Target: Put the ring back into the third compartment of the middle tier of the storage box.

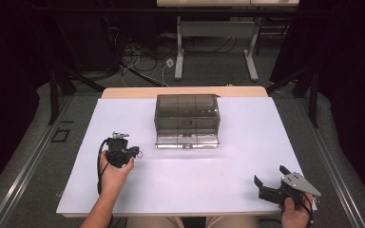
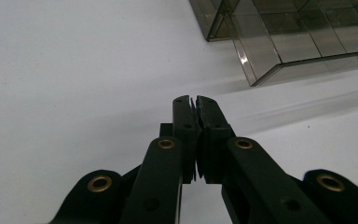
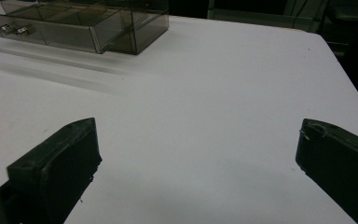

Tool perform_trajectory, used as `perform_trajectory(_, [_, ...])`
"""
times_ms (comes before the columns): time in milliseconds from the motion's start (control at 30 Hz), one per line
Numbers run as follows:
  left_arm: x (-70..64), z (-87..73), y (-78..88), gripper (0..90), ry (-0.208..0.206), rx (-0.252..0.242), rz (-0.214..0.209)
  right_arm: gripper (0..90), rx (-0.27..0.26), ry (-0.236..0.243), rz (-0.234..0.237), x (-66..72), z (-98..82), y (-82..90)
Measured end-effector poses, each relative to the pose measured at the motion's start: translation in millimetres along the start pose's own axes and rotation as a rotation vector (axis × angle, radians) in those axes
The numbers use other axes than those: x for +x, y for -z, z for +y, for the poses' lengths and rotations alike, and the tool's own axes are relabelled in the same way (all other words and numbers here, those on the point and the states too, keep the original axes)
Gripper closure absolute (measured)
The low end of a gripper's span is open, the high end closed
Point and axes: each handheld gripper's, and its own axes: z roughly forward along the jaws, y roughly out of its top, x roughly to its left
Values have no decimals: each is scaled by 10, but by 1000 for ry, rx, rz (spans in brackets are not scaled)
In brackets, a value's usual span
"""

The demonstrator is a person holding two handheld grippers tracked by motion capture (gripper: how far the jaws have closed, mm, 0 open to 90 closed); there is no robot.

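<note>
High view: a smoky transparent plastic drawer box (image 1: 187, 120) sits mid-table on the white sheet (image 1: 218, 180); likely light, rigid, slippery; grasp its small front handle; left gripper (image 1: 132, 151) closed empty; right gripper (image 1: 269, 180) wide.

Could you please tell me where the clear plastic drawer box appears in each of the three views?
High view: clear drawer box at table centre, toward the far edge.
Left gripper view: its corner at top right.
Right gripper view: top left.
Shared landmark: the white table top.
</note>
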Motion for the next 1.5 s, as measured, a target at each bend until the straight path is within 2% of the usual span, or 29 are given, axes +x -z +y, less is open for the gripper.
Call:
perform_trajectory(733, [-100,3,107,876,-41,-123,15,0,-5,1,-4,-5,0,4])
perform_trajectory(1167, [-216,40,190,875,-53,-180,-18,0,-2,1,-6,-5,3,10])
perform_trajectory(1500, [-340,99,239,876,-83,-193,-50,0,-4,-4,-3,-6,4,13])
